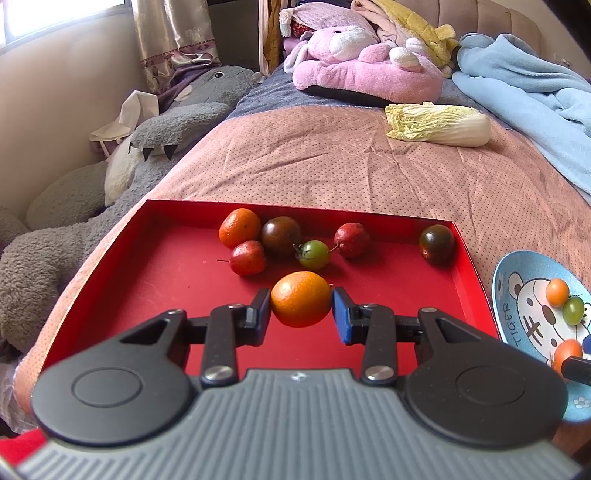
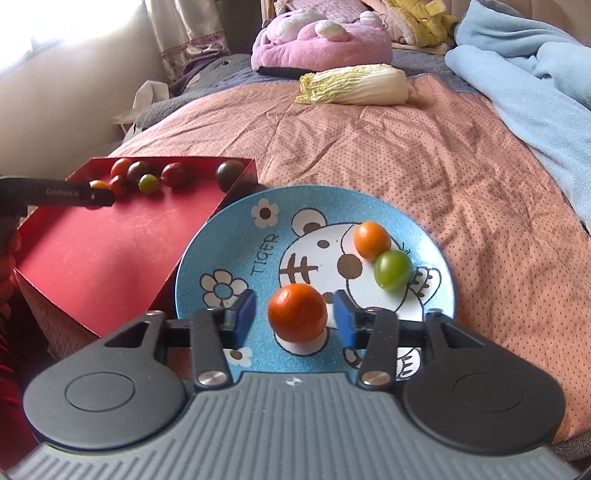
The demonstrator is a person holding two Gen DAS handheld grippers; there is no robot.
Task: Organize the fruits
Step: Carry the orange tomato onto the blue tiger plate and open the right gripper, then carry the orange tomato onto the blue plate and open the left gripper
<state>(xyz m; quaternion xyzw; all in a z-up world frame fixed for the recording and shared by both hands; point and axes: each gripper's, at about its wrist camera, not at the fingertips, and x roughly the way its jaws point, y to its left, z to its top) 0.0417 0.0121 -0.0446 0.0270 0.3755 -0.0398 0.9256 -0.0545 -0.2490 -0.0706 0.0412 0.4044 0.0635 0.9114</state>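
A round orange citrus fruit (image 1: 301, 299) sits in the shallow red cardboard tray (image 1: 122, 291) at its 6 o'clock edge, bracketed by the left claw (image 1: 301, 315), jaws apart, seemingly poised to grip. The right claw (image 2: 295, 319) stands apart around a second orange fruit (image 2: 297, 313) resting on the blue cartoon-tiger plate (image 2: 207, 251), likely its sorting destination.

Daylight enters from the window (image 1: 55, 18) at upper left, blown out to white in both views. Away from it, soft shadows fall beneath the fruit on the red tray (image 1: 155, 295). Edges curve strongly (fisheye bending), with dark, blurred corners.
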